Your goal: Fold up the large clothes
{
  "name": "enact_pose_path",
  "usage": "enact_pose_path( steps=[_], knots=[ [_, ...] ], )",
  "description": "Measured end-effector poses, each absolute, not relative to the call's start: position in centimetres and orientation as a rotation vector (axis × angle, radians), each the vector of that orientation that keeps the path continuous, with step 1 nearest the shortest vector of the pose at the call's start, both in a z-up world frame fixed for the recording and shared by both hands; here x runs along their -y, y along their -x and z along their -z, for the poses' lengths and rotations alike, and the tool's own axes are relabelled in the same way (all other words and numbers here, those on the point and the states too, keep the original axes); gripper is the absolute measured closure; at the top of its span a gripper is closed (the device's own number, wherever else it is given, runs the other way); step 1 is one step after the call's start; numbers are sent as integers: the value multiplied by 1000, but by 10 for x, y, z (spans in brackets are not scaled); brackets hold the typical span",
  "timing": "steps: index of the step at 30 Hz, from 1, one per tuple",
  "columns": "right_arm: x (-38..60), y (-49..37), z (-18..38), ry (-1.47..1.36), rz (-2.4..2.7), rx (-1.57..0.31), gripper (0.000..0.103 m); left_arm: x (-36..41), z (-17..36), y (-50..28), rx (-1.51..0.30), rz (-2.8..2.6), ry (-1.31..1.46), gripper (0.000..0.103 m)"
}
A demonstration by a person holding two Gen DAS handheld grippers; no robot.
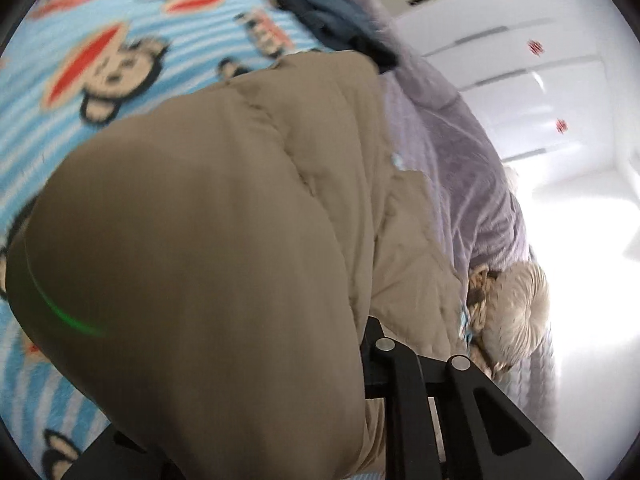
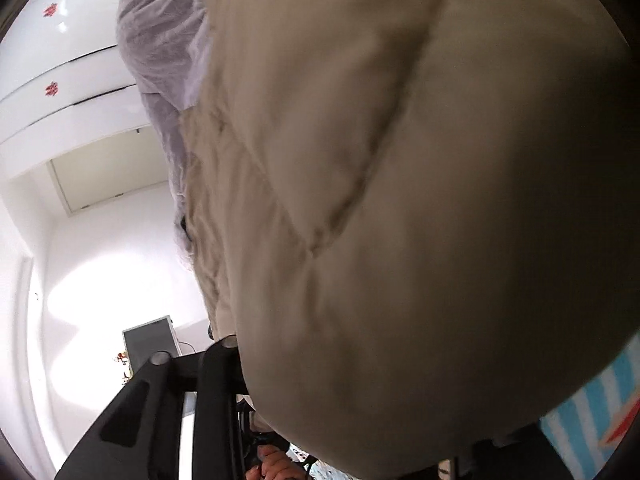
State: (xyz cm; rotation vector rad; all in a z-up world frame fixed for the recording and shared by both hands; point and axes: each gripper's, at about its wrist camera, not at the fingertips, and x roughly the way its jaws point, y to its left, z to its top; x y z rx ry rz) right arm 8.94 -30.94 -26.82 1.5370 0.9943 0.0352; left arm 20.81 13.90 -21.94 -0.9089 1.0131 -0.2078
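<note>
A tan quilted coat lies on a bed and fills most of the left wrist view; its pale fur trim shows at the right. My left gripper is buried in a bulge of this coat. Only its right black finger shows, and the jaws look shut on the fabric. In the right wrist view the same coat swells over my right gripper. Its left finger presses against the cloth and the other finger is hidden.
A blue blanket with monkey faces covers the bed. A lavender fleece blanket and a dark blue garment lie beyond the coat. White wardrobe doors, a dark screen and a hand show.
</note>
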Motion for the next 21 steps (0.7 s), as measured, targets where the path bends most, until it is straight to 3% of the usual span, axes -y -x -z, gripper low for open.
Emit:
enact_pose_path(
  steps=[4,21],
  knots=[
    [309,-83,255,-1515,-54,-977,77,-139,205,-195,-1011,262,877,83],
    [294,5,241,-1531,-56,-1048,77,-181,193,-53,-1149,338,862,83]
  ],
)
